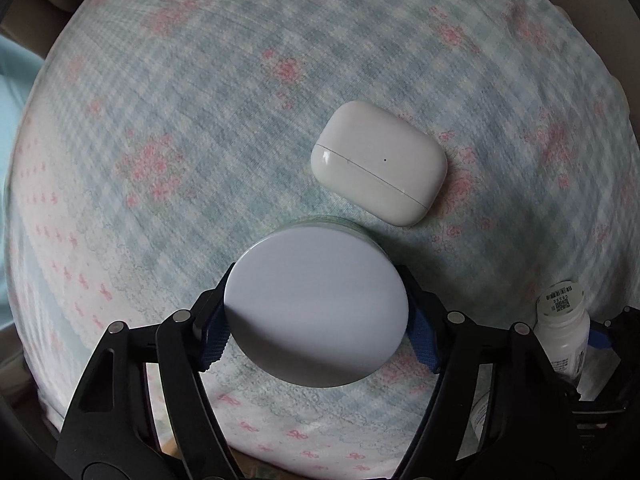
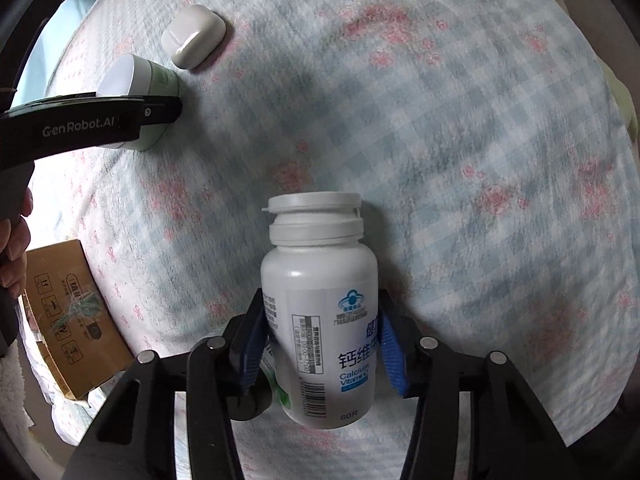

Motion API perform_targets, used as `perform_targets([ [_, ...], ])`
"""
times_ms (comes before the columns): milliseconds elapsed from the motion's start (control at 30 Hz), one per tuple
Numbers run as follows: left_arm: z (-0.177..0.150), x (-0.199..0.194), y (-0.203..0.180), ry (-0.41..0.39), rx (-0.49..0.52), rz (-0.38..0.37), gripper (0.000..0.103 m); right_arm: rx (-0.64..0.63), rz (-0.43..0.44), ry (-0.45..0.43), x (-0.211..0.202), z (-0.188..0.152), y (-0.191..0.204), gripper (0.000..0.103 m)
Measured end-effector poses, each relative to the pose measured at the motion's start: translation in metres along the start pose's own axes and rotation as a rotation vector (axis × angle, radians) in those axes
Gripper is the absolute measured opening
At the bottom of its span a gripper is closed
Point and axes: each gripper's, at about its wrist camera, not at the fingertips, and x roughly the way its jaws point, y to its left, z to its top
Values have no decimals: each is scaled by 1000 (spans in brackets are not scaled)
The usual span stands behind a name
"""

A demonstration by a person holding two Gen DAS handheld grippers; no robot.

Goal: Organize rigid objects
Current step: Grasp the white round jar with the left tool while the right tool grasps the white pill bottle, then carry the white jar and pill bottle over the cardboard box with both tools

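Observation:
My left gripper (image 1: 316, 312) is shut on a round jar with a white lid (image 1: 316, 304) and green side; the jar rests on or just above the checked cloth. A white earbud case (image 1: 378, 162) lies just beyond the jar. My right gripper (image 2: 320, 344) is shut on a white calcium vitamin bottle (image 2: 320, 312), held above the cloth. In the right wrist view the jar (image 2: 132, 80), the earbud case (image 2: 194, 36) and the left gripper's finger (image 2: 152, 112) show at the upper left. The bottle (image 1: 564, 332) also shows at the left wrist view's lower right.
A blue and white checked cloth with pink flowers (image 2: 440, 120) covers the surface. A cardboard box (image 2: 72, 316) stands off the cloth's left edge, below the hand holding the left gripper.

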Motion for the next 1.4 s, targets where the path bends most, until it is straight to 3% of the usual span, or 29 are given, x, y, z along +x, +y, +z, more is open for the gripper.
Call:
perform_targets([
  [400, -12, -30, -2, -28, -55, -53, 70, 22, 50, -30, -20, -1, -19, 46],
  [833, -65, -125, 13, -155, -182, -93, 70, 21, 46, -165, -111, -16, -30, 46],
  [933, -95, -156, 20, -187, -223, -92, 70, 11, 55, -198, -131, -16, -23, 46],
  [1133, -162, -207, 34, -260, -327, -122, 70, -28, 74, -249, -160, -56, 13, 46],
  [1400, -269, -261, 74, -349, -428, -92, 70, -79, 107, -309, -186, -92, 82, 46],
])
